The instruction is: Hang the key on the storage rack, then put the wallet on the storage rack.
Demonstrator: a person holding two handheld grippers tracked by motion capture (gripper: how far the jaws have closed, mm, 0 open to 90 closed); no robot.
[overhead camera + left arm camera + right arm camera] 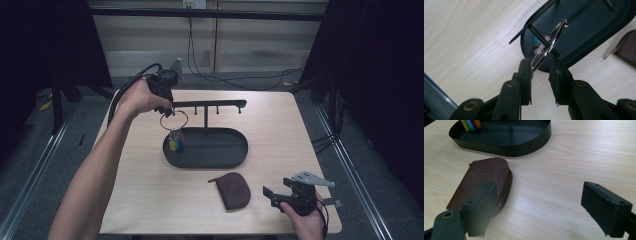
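The key ring [174, 120] is hung on the rack [207, 104] over the tray's [235, 150] left end, between the slightly parted left gripper [540, 65], unpressed. The right gripper [539, 202] is held wide open, empty, beside the near pouch [234, 189].

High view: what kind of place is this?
Likely a lab recording station: a bare wooden table ringed by black curtains, loose cables on the floor, and staged props such as the key-hook tray.

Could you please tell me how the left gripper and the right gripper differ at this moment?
The left gripper is raised at the hook rack, with the key ring between its narrowly parted jaws; the right gripper sits low beside the brown pouch, jaws spread wide with nothing between them. Both have black jaws, and each is held in a hand.
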